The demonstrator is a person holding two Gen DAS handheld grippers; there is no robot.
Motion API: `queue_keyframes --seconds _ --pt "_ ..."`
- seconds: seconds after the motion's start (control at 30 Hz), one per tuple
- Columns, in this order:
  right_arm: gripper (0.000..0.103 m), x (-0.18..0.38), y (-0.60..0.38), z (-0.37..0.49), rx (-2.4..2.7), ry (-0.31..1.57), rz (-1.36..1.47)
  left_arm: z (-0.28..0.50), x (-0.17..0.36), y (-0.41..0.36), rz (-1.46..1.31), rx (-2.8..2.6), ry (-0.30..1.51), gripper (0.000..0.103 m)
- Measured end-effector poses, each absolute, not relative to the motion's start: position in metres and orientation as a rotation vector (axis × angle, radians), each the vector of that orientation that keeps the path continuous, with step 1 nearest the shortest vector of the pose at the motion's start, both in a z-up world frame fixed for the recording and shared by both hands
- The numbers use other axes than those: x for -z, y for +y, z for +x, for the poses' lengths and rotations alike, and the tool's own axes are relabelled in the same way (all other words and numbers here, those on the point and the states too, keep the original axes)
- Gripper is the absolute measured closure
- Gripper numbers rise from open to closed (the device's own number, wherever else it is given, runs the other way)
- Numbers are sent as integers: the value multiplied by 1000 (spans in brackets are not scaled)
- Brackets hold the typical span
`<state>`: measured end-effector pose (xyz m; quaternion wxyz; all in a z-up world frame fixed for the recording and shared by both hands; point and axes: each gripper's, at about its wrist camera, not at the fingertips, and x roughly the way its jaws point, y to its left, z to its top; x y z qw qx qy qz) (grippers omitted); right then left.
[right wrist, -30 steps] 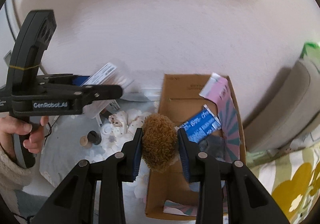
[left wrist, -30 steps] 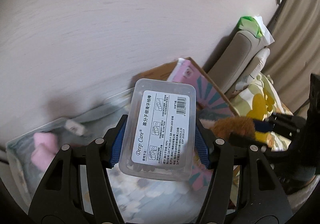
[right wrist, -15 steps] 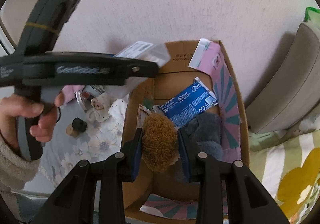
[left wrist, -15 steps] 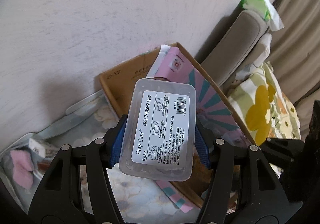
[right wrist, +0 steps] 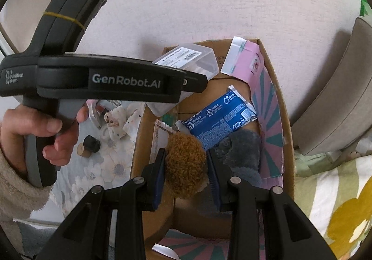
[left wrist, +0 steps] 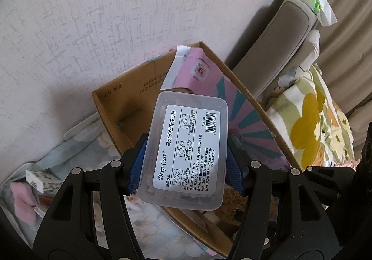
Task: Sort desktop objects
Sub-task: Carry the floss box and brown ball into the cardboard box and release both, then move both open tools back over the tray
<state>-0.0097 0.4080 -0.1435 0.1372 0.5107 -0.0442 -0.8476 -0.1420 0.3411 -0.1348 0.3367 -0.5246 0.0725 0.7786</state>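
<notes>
My left gripper (left wrist: 187,162) is shut on a clear plastic floss-pick box (left wrist: 188,150) with a white label, held over the open cardboard box (left wrist: 111,106). The same floss-pick box (right wrist: 186,55) shows in the right wrist view above the carton's far left corner. My right gripper (right wrist: 186,167) is shut on a brown plush toy (right wrist: 186,164), hanging over the cardboard box (right wrist: 139,143). Inside the carton lie a blue packet (right wrist: 220,118) and a grey plush item (right wrist: 241,150).
A hand (right wrist: 41,134) in a fuzzy sleeve holds the left gripper's handle. On the floral cloth (right wrist: 97,171) left of the carton lie a small black cap (right wrist: 91,143), a wooden cork (right wrist: 81,149), white fabric (right wrist: 116,125), a pink item (left wrist: 23,199). A grey cushion (left wrist: 279,44) and flowered bedding (left wrist: 311,125) lie right.
Both grippers sank toward the carton. The left one swung right, from over the floral cloth to above the carton, with the floss box. The plush toy now hangs inside the carton's opening.
</notes>
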Motion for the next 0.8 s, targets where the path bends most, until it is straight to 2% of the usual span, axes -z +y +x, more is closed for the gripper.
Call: queue_keyframes --seconds 0.03,0.07,0.1,0.13,0.17,0.2,0.8 --pt "71 145 407 -11 2457 -116 1491 -142 135 342 -1358 -2021 182 44" --pt "64 146 407 -12 2459 -110 1505 -141 134 342 -1352 -2011 167 42" --pt "50 147 406 -14 2460 -100 1520 -142 135 342 -1363 -2000 154 28" --pt "42 148 405 -15 2480 -80 1523 -143 136 343 -1385 -2004 153 1" --pt "23 147 404 -14 2501 -61 1516 -145 138 344 -1423 -2012 164 1" --pt "14 146 404 -14 2521 -45 1506 -146 139 343 -1441 -2024 169 0" --pt "13 120 389 -2 2598 -76 1445 -138 108 303 -1420 -2110 113 0"
